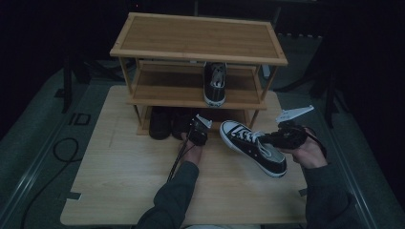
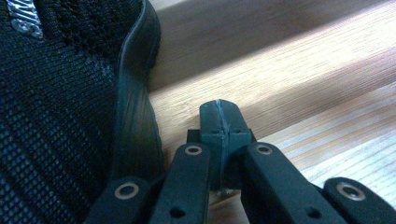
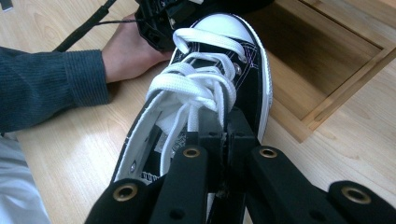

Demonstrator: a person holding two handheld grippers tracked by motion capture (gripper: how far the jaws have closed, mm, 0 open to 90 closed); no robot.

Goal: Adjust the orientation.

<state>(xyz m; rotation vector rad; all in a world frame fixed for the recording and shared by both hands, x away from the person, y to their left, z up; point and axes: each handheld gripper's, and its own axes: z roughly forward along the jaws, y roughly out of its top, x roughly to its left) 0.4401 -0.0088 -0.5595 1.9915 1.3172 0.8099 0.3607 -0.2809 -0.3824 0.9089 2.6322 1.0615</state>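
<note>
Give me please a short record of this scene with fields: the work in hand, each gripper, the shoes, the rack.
work: putting shoes on the wooden shoe rack
right gripper: shut on the black-and-white sneaker, at the shoe's side wall by the opening
left gripper: shut, nothing between the jaws, beside a black mesh shoe
middle shelf: one matching sneaker, toe toward the person
bottom level: dark shoes
table: light wood

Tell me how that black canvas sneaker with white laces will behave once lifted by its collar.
The black canvas sneaker with white laces will probably sag toe-down, since the right tongs pinch only soft fabric near the heel. Its loose laces may swing. The rubber sole likely keeps it from folding.
</note>
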